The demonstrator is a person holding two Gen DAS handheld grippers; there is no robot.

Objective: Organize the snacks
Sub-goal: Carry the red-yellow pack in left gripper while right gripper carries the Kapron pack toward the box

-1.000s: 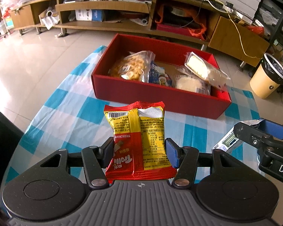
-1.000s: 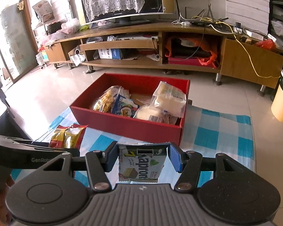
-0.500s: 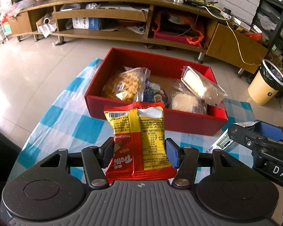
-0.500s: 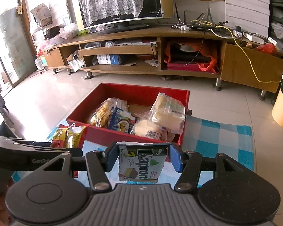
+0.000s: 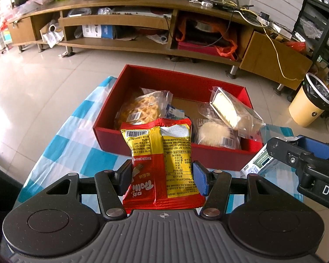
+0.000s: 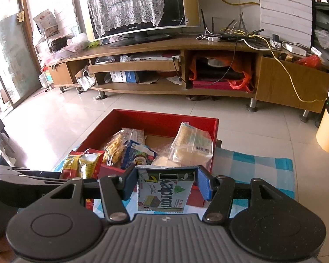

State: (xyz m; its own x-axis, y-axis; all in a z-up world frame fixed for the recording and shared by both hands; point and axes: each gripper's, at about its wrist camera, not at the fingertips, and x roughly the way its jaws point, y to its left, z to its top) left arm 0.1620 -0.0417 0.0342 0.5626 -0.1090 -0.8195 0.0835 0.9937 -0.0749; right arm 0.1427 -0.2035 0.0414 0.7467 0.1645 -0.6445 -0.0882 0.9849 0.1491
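The bench under its blue-and-white checked cloth (image 5: pixel 61 144) carries the open red rectangular cardboard box (image 5: pixel 164 151) at its far side, already holding several clear-wrapped snacks. Left claw (image 5: pixel 162 175) is clamped on the sides of an upright red-and-yellow foil snack packet (image 5: pixel 160 160), held near the box's front wall, presumably for dropping in. Right claw (image 6: pixel 164 186) grips a small white-and-green wafer packet (image 6: pixel 164 190), likewise raised just short of the box.
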